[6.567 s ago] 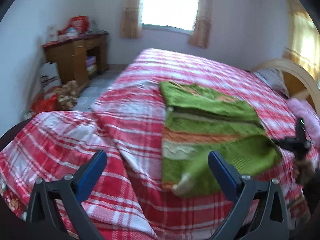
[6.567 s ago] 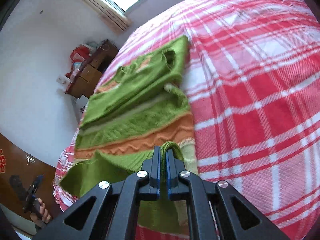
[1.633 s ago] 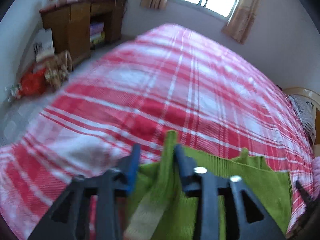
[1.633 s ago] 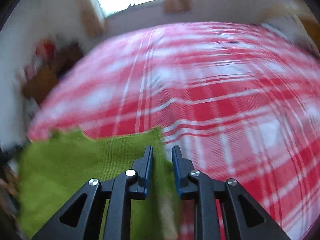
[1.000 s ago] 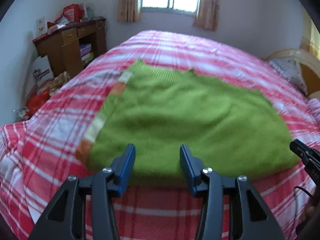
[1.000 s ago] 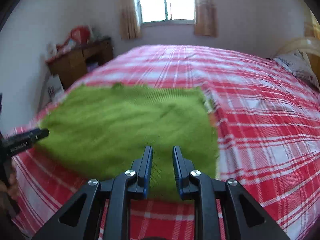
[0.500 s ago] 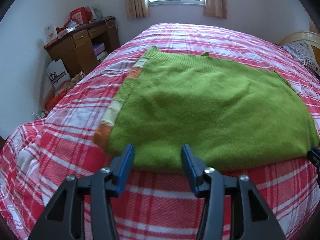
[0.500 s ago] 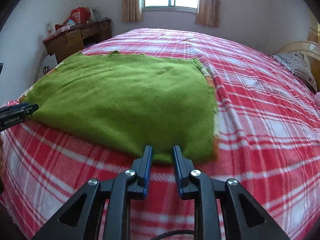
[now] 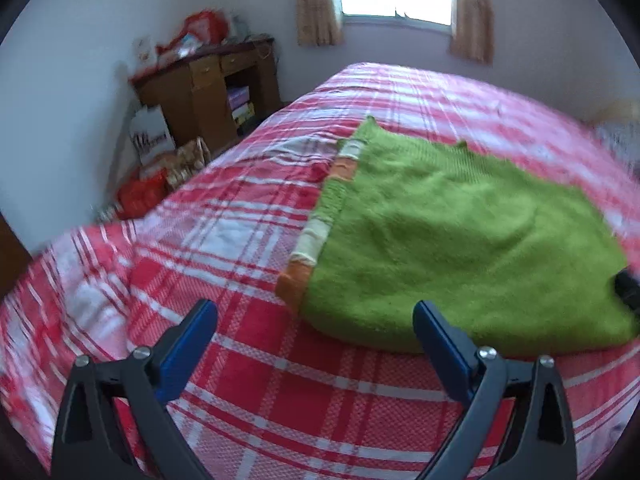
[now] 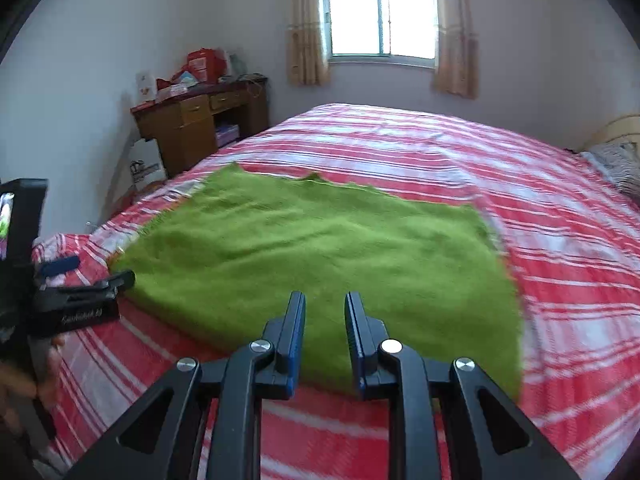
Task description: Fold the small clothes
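Note:
A green knitted sweater (image 9: 460, 240) lies folded flat on the red plaid bed (image 9: 248, 392), with an orange and cream striped edge on its left side. My left gripper (image 9: 314, 316) hovers just short of the sweater's near left corner. Its jaws are opening wide and nothing is gripped between them. In the right wrist view the sweater (image 10: 320, 248) fills the middle. My right gripper (image 10: 325, 304) hangs over its near edge, jaws a narrow gap apart and holding nothing. The left gripper (image 10: 80, 280) shows at the left edge of the right wrist view, held by a hand (image 10: 24, 380).
A wooden desk (image 10: 200, 124) with clutter on top stands by the left wall. Bags (image 9: 152, 160) sit on the floor beside the bed. A window (image 10: 382, 16) is in the far wall. A pillow (image 10: 616, 164) lies at the bed's right end.
My left gripper's jaws have spread much wider, and it has drawn back towards the sweater's left corner. The right gripper has pulled back a little; its gap is unchanged.

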Action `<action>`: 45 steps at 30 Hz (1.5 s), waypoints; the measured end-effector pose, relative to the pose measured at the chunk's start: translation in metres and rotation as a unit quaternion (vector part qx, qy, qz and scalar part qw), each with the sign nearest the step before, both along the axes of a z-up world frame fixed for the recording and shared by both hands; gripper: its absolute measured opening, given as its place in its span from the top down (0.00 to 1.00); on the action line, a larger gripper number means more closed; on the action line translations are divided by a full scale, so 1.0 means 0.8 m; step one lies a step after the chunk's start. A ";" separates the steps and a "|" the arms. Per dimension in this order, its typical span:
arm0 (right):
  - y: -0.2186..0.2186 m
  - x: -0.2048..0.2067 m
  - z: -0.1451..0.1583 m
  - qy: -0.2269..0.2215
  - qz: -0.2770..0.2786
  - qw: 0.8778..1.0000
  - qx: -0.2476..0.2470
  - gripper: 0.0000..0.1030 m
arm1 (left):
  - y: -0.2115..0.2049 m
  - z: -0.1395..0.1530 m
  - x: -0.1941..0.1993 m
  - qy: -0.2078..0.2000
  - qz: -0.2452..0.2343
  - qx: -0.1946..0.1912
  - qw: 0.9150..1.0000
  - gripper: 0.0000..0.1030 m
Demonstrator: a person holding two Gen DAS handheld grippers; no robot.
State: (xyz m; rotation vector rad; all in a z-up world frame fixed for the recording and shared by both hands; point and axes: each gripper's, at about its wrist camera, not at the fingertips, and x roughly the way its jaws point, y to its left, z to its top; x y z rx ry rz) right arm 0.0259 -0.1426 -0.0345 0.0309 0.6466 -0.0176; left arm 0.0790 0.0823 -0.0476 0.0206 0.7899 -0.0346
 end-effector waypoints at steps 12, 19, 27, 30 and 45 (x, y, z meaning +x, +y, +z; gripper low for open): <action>0.028 0.037 -0.067 0.051 0.017 0.999 0.008 0.79 | 0.014 -0.037 0.028 0.041 0.017 -0.242 0.969 0.07; 0.025 0.035 -0.068 0.044 0.019 0.999 0.016 0.79 | -0.003 -0.045 0.056 0.040 0.034 -0.298 0.953 0.40; 0.013 0.032 -0.070 0.039 0.025 0.998 0.051 0.79 | 0.010 -0.046 0.077 0.030 0.069 -0.301 0.951 0.53; 0.014 0.034 -0.070 0.042 0.026 0.997 0.054 0.79 | 0.004 -0.042 0.078 0.029 0.063 -0.264 0.962 0.76; -0.048 0.042 -0.016 0.047 0.024 0.986 0.160 0.79 | -0.088 0.015 0.040 -0.089 -0.055 -0.082 0.991 0.82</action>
